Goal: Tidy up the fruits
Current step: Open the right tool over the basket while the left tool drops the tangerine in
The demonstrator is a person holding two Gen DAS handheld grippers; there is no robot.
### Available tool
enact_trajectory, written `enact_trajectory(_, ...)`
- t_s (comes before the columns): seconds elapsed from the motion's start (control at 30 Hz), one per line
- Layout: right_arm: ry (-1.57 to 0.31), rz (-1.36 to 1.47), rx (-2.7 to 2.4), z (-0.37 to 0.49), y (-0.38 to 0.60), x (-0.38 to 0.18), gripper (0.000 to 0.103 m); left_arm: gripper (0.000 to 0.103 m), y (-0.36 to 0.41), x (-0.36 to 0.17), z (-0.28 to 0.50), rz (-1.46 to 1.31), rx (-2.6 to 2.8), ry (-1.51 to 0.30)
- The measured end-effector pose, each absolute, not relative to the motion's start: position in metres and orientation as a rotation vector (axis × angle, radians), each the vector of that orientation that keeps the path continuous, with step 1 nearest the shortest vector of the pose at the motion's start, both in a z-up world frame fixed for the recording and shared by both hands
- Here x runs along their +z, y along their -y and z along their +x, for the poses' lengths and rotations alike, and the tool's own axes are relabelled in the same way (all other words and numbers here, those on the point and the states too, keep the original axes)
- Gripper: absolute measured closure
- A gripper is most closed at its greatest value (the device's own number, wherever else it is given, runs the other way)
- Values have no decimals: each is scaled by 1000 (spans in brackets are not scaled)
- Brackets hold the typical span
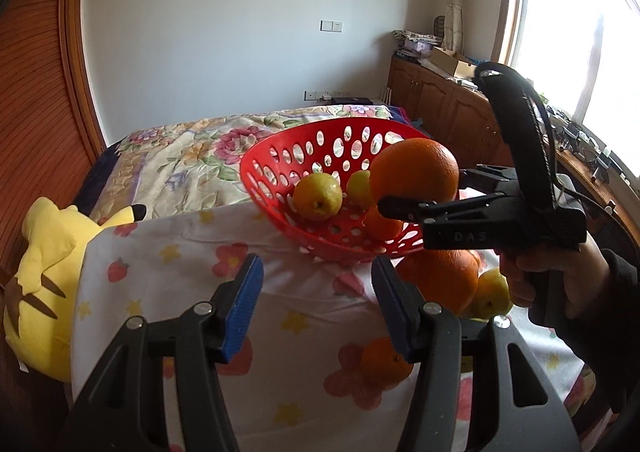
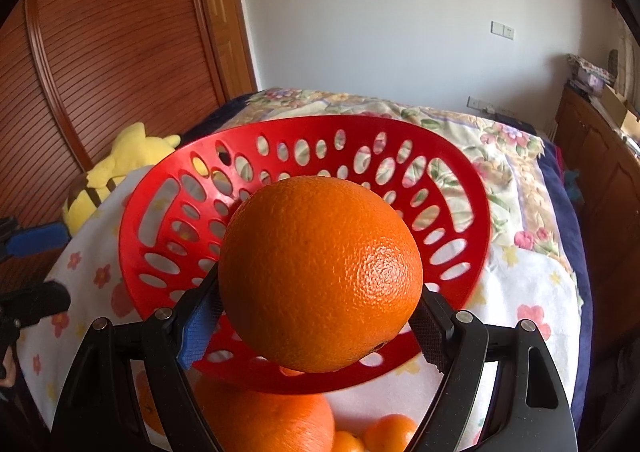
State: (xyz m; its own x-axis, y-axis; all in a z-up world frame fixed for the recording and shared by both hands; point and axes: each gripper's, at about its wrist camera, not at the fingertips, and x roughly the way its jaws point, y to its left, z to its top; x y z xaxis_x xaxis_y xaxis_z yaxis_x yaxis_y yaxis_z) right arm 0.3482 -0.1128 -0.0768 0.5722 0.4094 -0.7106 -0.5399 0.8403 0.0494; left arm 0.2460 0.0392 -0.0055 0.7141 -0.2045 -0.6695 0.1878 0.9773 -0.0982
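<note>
Right wrist view: the right gripper [image 2: 316, 316] clamps a large orange [image 2: 320, 272] above the red perforated basket [image 2: 472, 188], which sits on a flowered cloth [image 1: 304, 316]. Left gripper [image 1: 316, 304] stands with jaws apart and nothing between them, near loose fruit.

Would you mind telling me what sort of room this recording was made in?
Most likely a bedroom in a home: a bed with a floral quilt, a yellow plush toy beside it, and wooden cabinets under a curtained window.
</note>
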Motion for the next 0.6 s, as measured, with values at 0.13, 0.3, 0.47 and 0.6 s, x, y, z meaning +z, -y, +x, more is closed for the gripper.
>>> enact_trajectory(0.13,-794,-198,573,348,103,-79,18,46,-43,-7,240,-24,-206,-750)
enact_trajectory(0.3,-816,-207,588,349,93,-82,18,46,-46,-7,236,-24,-198,-752)
enact_trajectory(0.47,-830,-220,593,349,86,-86,18,46,-48,-9,231,-26,-195,-753)
enact_trajectory(0.6,-834,-242,588,349,79,-89,18,46,-47,-10,230,-27,-194,-756)
